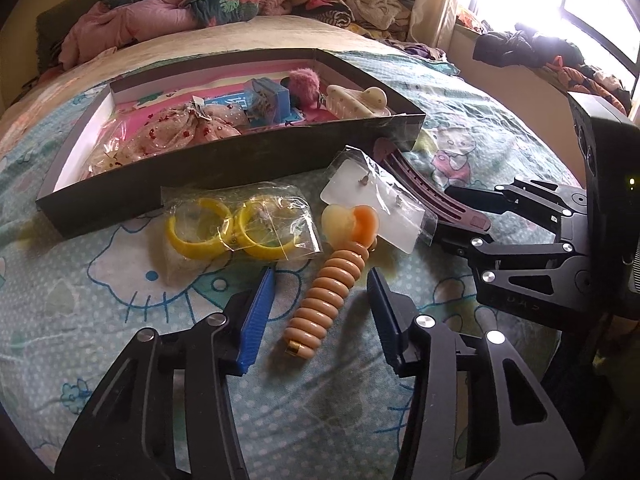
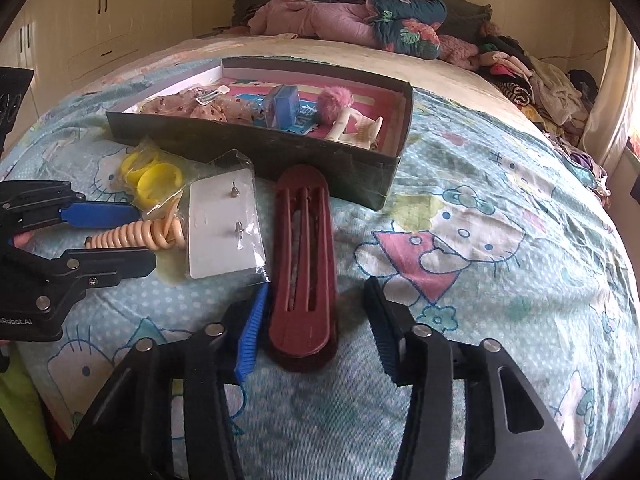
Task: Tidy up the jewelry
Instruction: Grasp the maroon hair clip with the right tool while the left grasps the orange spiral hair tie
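Left tool is straddling the bead bracelet, right tool the maroon hair clip, both gaping, so either piece risks sliding off on the soft bed

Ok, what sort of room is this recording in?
A bedroom, most likely: the work happens on a bed with a cartoon-cat sheet, bedding piled at its head, built-in cupboards along the wall.

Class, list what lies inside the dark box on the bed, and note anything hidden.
Inside the dark box: a sequined pouch, a blue case, a pink pompom and a cream hair claw, on a pink lining. The near wall hides the floor's front strip.
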{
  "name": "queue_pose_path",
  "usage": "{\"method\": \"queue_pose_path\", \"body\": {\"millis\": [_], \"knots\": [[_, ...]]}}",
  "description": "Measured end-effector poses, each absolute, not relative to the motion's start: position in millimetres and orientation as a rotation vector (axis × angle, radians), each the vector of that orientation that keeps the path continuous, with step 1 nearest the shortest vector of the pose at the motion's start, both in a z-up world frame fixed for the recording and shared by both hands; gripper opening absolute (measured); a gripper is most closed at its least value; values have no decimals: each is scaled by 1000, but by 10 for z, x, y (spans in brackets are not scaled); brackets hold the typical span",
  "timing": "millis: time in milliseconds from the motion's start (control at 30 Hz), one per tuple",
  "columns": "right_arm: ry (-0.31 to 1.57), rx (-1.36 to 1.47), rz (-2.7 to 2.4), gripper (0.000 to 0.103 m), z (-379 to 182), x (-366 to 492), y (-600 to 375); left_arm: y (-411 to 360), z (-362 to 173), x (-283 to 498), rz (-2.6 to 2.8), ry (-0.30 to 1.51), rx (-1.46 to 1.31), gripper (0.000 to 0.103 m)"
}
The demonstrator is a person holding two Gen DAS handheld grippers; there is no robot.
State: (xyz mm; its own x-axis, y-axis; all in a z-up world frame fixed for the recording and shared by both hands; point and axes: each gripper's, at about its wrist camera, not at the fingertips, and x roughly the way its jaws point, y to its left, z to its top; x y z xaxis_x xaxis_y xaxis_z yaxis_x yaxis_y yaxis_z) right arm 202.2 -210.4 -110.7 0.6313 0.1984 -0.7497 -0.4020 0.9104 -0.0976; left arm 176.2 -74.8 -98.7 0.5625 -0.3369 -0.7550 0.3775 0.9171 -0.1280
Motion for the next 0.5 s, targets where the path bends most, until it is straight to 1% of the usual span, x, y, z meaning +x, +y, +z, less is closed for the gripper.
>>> {"method": "queue_pose_path", "body": {"millis": [33,100,200,300,500], "knots": [[819,-264,347,32,-1105,2021,-2117,-758,-991,1754,-423,880,52,32],[824,-246,342,31,-1096,2015,-2145,-774,-989,1732,-428,881,59,28],[834,-215,333,31,-1077,1995,-2214,-799,-988,1702,-443,886,60,18],[836,-194,321,31,-1056,1953,-2282,-838,-994,1668,-457,889,66,12],[833,-157,295,31,-1009,1858,-2429,-938,-979,1605,-484,882,86,11]]}}
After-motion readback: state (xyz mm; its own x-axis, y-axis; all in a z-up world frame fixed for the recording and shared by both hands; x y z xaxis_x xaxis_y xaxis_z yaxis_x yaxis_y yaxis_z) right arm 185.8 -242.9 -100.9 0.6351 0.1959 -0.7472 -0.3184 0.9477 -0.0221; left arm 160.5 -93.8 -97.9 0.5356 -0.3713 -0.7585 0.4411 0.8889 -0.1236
